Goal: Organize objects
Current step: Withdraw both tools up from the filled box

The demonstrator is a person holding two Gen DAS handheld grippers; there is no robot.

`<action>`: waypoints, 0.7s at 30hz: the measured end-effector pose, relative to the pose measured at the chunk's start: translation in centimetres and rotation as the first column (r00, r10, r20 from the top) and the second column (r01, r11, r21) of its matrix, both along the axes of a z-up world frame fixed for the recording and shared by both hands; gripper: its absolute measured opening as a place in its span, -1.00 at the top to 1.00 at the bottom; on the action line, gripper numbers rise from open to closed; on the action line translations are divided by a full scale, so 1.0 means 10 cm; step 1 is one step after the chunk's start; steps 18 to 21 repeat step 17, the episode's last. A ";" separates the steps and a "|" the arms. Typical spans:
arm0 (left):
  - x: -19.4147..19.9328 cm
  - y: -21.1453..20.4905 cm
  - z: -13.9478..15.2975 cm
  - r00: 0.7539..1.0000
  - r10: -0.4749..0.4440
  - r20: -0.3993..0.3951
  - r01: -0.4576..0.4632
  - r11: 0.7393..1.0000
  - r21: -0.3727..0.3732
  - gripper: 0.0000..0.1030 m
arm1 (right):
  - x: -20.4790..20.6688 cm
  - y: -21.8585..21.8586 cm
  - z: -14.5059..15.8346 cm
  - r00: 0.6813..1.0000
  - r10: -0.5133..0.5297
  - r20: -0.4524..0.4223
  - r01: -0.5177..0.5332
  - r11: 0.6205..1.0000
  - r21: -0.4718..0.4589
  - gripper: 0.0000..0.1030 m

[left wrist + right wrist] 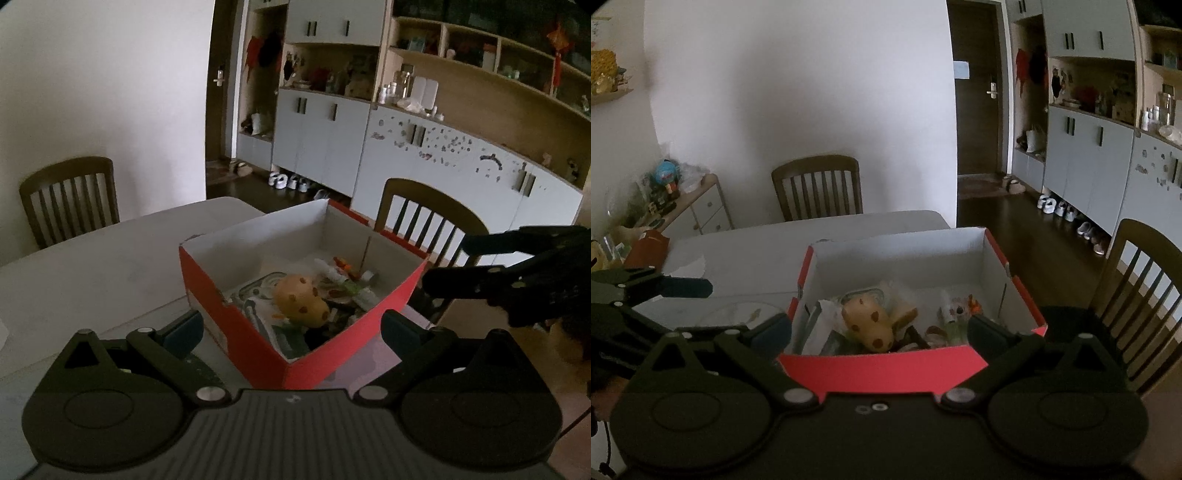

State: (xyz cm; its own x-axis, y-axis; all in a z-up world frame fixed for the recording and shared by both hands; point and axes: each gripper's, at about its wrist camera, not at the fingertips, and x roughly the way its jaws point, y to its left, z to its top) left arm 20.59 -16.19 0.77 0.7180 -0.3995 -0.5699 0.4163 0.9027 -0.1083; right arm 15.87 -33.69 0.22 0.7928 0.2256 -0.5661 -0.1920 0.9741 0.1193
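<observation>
Box (882, 369) is red outside, white inside, the toy (870, 325) in it is yellow with brown spots, worktop (757, 243) is plain white, chairs (818, 188) dark brown.

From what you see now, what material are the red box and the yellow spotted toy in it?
Red box: likely cardboard, matte red outside, plain white inside, with thin folded walls. Yellow spotted toy: probably soft plush, judging by its rounded, dull shape; blur leaves this uncertain.

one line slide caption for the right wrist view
Open right gripper poised at the near wall of a red box holding a spotted yellow toy and clutter on a white table.
</observation>
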 end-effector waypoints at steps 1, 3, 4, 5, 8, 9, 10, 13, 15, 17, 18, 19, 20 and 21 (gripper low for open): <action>0.00 0.00 0.00 1.000 0.002 0.002 -0.002 1.000 -0.003 -0.99 | 0.00 0.00 0.00 1.000 0.000 -0.001 0.000 1.000 0.000 -0.97; 0.01 0.01 0.01 1.000 0.001 0.003 -0.001 1.000 -0.006 -0.99 | -0.01 0.01 -0.01 1.000 0.000 -0.002 0.000 1.000 0.002 -0.97; 0.01 0.01 0.00 1.000 0.000 0.000 0.000 1.000 -0.009 -0.99 | -0.01 0.01 -0.01 1.000 0.000 -0.004 0.000 1.000 0.003 -0.97; 0.00 0.01 0.00 1.000 0.002 0.001 -0.002 1.000 -0.014 -0.99 | -0.01 0.01 -0.02 1.000 0.000 -0.005 0.000 1.000 0.003 -0.97; -0.02 0.01 0.01 1.000 0.014 0.015 -0.014 1.000 -0.004 -0.99 | -0.01 0.02 -0.02 1.000 -0.003 -0.008 0.003 1.000 0.003 -0.97; -0.03 0.01 0.01 1.000 0.016 0.021 -0.016 1.000 -0.001 -0.99 | -0.02 0.02 -0.03 1.000 -0.003 -0.010 0.003 1.000 0.004 -0.97; -0.03 0.01 0.02 0.999 0.020 0.025 -0.020 1.000 0.001 -0.99 | -0.02 0.02 -0.03 1.000 -0.004 -0.011 0.004 1.000 0.003 -0.97; -0.04 0.03 0.03 0.999 0.017 0.030 -0.016 1.000 -0.009 -0.99 | -0.03 0.04 -0.04 1.000 -0.004 -0.015 0.004 1.000 0.004 -0.97; -0.05 0.04 0.04 0.999 0.018 0.037 -0.017 1.000 -0.008 -0.99 | -0.03 0.05 -0.05 1.000 -0.004 -0.017 0.004 1.000 0.002 -0.97; -0.06 0.06 0.05 0.999 0.014 0.038 -0.014 1.000 -0.008 -0.99 | -0.04 0.06 -0.06 1.000 -0.006 -0.020 0.006 1.000 0.002 -0.97; -0.06 0.06 0.05 0.999 0.014 0.038 -0.014 1.000 -0.008 -0.99 | -0.04 0.06 -0.06 1.000 -0.006 -0.020 0.006 1.000 0.002 -0.97; -0.06 0.06 0.05 0.999 0.014 0.038 -0.014 1.000 -0.008 -0.99 | -0.04 0.06 -0.06 1.000 -0.006 -0.020 0.006 1.000 0.002 -0.97; -0.06 0.06 0.05 0.999 0.014 0.038 -0.014 1.000 -0.008 -0.99 | -0.04 0.06 -0.06 1.000 -0.006 -0.020 0.006 1.000 0.002 -0.97; -0.06 0.06 0.05 0.999 0.014 0.038 -0.014 1.000 -0.008 -0.99 | -0.04 0.06 -0.06 1.000 -0.006 -0.020 0.006 1.000 0.002 -0.97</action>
